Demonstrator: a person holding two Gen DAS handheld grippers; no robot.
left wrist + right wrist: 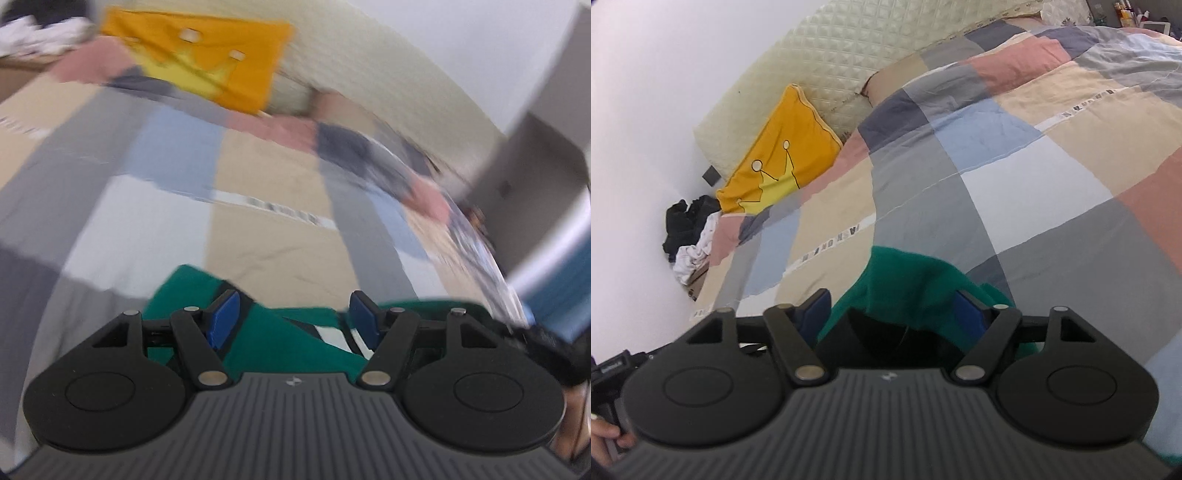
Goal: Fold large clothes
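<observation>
A green garment [280, 339] lies on the patchwork bed cover [273, 236], close under both grippers. In the left wrist view my left gripper [293, 314] is open, its blue pads wide apart above the green cloth, which shows a black and white patch. The view is motion-blurred. In the right wrist view the green garment [908, 280] rises in a fold between the blue pads of my right gripper [892, 310], which stands open around it; whether the pads touch the cloth is unclear.
A yellow cushion with a crown print [779, 155] leans on the quilted cream headboard [849, 55]. A heap of black and white clothes [689, 236] lies beside the bed by the white wall. The checked bed cover [997, 155] spreads ahead.
</observation>
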